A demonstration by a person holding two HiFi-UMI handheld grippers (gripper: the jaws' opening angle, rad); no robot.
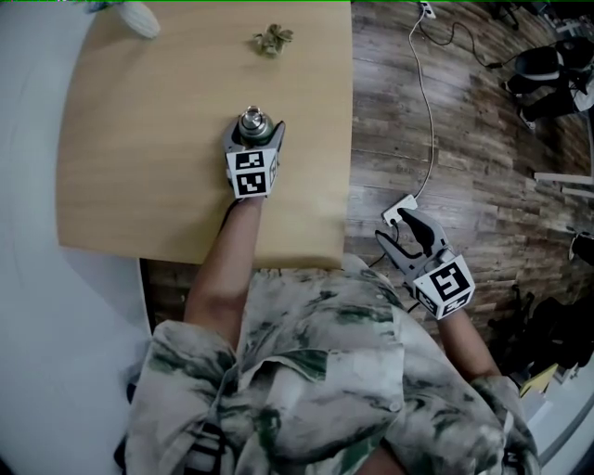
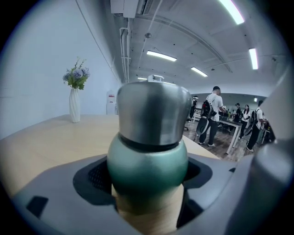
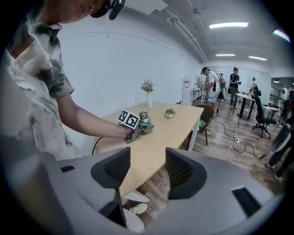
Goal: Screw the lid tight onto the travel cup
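Note:
The travel cup point(image 1: 251, 121) stands upright on the wooden table point(image 1: 148, 167), towards its right side. It has a green body point(image 2: 147, 160) and a steel lid point(image 2: 154, 114) on top. My left gripper point(image 1: 254, 135) reaches in from the near side, its two pads pressed against the green body, so it is shut on the cup. My right gripper point(image 1: 406, 232) hangs off the table's right edge over the floor, open with nothing between its pads point(image 3: 117, 167). In the right gripper view the cup point(image 3: 145, 124) and the left hand show far off on the table.
A small plant point(image 1: 272, 39) and a white vase point(image 1: 139, 17) with flowers point(image 2: 76, 78) stand at the table's far end. A power strip point(image 1: 401, 209) and its white cable point(image 1: 429, 111) lie on the wooden floor at right. A chair point(image 3: 206, 114) and several people are beyond.

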